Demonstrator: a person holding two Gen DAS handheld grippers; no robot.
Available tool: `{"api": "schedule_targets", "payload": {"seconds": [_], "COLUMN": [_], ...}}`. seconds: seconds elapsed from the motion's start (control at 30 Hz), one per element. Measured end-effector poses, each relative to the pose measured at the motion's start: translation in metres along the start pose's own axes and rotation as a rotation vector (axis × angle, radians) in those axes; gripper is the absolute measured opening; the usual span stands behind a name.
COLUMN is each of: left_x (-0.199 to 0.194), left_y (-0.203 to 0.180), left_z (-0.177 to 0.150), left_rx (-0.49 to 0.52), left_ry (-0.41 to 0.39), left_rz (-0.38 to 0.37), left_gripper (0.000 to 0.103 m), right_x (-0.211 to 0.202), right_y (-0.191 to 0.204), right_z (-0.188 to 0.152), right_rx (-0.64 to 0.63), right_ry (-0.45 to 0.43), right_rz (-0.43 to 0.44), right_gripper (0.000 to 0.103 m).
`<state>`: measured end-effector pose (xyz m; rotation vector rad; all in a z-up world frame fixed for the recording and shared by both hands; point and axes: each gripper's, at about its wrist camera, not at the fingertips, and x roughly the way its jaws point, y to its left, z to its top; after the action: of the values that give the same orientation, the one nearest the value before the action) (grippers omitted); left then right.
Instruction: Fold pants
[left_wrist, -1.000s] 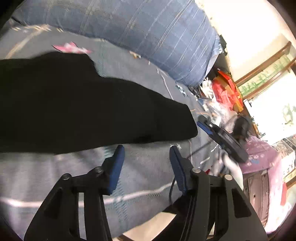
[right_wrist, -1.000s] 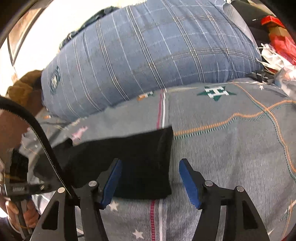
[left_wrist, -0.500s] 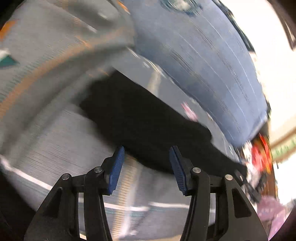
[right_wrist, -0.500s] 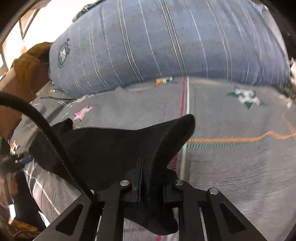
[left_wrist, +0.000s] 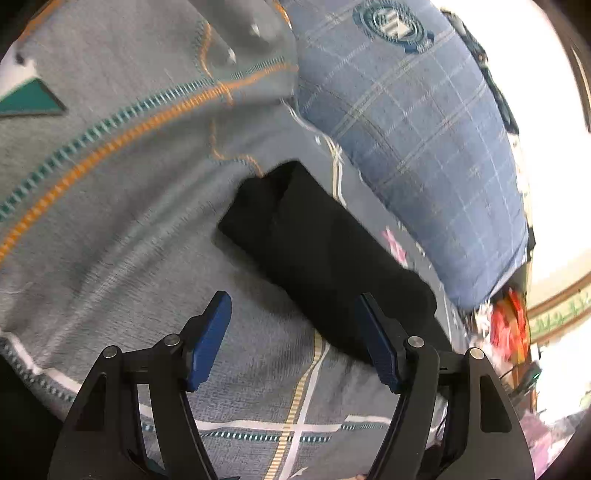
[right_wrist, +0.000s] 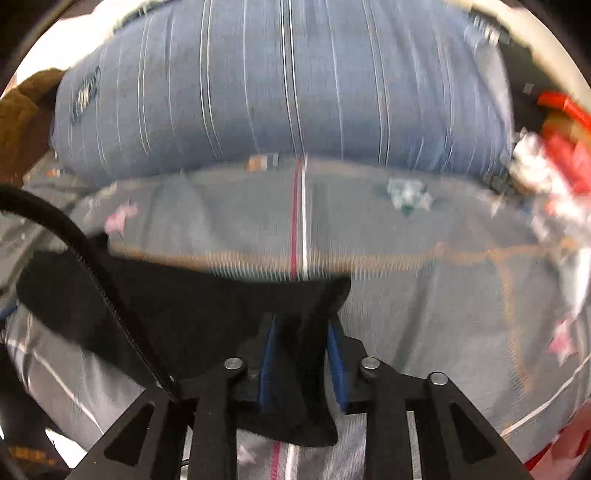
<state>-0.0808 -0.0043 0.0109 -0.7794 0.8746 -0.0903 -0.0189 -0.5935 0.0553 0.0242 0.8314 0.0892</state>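
The right claw (right_wrist: 301, 354) is pinched tight on a fold of the black pants (right_wrist: 192, 314), which trail off to the left across the grey patterned bedspread (right_wrist: 424, 295). Beyond lies a big blue checked pillow (right_wrist: 288, 85); everything looks motion-blurred.

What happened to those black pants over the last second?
The right gripper went from open jaws to clamping an end of the black pants, bunching the fabric. The left gripper swung to another angle. Its jaws stayed open and empty; the pants remain on the bedspread.

Bright daylight blows out the top corners; right-wrist view motion-blurred; fisheye edges bend and darken.
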Motion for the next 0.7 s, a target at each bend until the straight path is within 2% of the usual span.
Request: {"api": "schedule_targets", "payload": {"seconds": [0.07,0.1,0.2,0.27,0.33,0.37,0.4,0.47,0.5,0.6,0.7], "left_x": [0.006,0.010,0.016,0.018,0.023,0.025,0.027,0.031,0.033,0.024,0.016], "left_y": [-0.003,-0.005,-0.010,-0.013,-0.020,-0.024,-0.028,-0.038,-0.041,-0.054,-0.055], "left_z": [0.006,0.009,0.016,0.020,0.024,0.026,0.028,0.035,0.042,0.058,0.060], "left_rx": [0.006,0.016,0.030,0.037,0.058,0.085,0.110,0.181,0.192,0.246,0.286], "left_ry": [0.011,0.011,0.002,-0.016,-0.025,-0.023,-0.024,-0.031,-0.023,-0.042,-0.075], "left_rz": [-0.016,-0.022,-0.038,-0.063,-0.068,-0.057,-0.044,-0.005,-0.016,-0.058,-0.022], "left_gripper": [0.070,0.070,0.070,0.070,0.069,0.058,0.038,0.022,0.019,0.016,0.015], "right_x": [-0.014,-0.017,-0.006,0.015,0.031,0.043,0.057,0.085,0.096,0.114,0.107], "right_y": [0.015,0.028,0.084,0.135,0.178,0.201,0.224,0.258,0.276,0.304,0.310], "right_z": [0.015,0.022,0.041,0.052,0.057,0.058,0.059,0.059,0.058,0.052,0.052], "right_rx": [-0.010,-0.021,-0.101,-0.182,-0.265,-0.308,-0.340,-0.378,-0.406,-0.437,-0.415], "right_ry": [-0.077,-0.113,-0.122,-0.095,-0.076,-0.061,-0.033,0.027,0.053,0.074,0.031], "right_rz": [0.067,0.131,0.379,0.485,0.553,0.591,0.622,0.654,0.655,0.607,0.618], "right_gripper": [0.044,0.047,0.048,0.048,0.048,0.048,0.048,0.048,0.048,0.048,0.048]}}
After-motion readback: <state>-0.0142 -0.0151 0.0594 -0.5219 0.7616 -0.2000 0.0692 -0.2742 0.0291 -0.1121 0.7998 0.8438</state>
